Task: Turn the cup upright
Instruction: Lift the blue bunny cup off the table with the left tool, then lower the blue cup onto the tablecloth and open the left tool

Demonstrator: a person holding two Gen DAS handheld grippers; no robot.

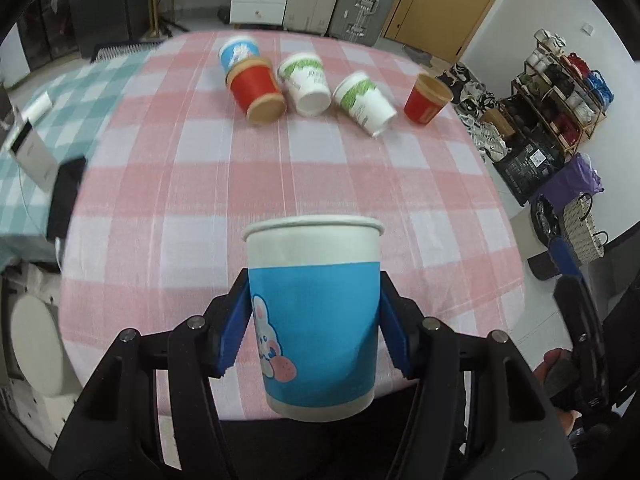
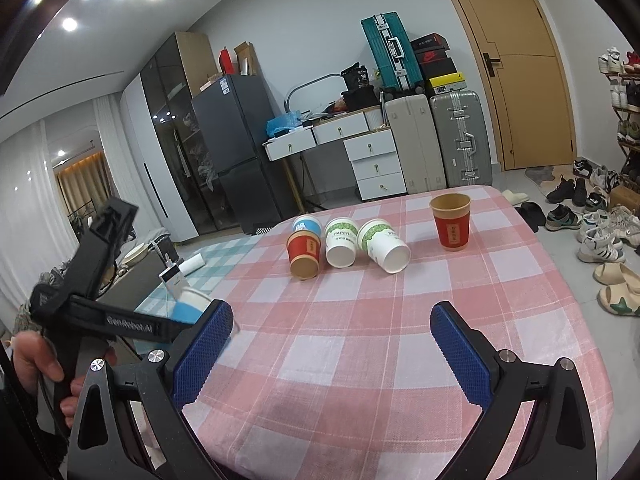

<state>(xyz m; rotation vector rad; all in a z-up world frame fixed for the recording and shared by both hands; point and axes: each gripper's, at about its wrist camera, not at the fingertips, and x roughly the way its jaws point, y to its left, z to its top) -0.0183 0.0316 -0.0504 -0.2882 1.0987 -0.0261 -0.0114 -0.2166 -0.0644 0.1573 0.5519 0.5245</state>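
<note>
My left gripper (image 1: 314,320) is shut on a blue and white paper cup (image 1: 316,316) with a rabbit print, held upright, rim up, above the near edge of the pink checked table (image 1: 248,184). That cup also shows partly in the right wrist view (image 2: 188,306), behind my blue finger pad. My right gripper (image 2: 332,348) is open and empty over the table's near part. At the far end lie a blue cup (image 1: 238,53), a red cup (image 1: 256,88) and two white-green cups (image 1: 306,82) (image 1: 364,102) on their sides. Another red cup (image 2: 451,222) stands upright.
A teal checked cloth (image 1: 48,136) with a white box (image 1: 32,148) and a black object (image 1: 66,196) lies left of the table. Shoes (image 2: 600,236) and a shoe rack (image 1: 560,92) stand to the right. Drawers, suitcases and a door are behind.
</note>
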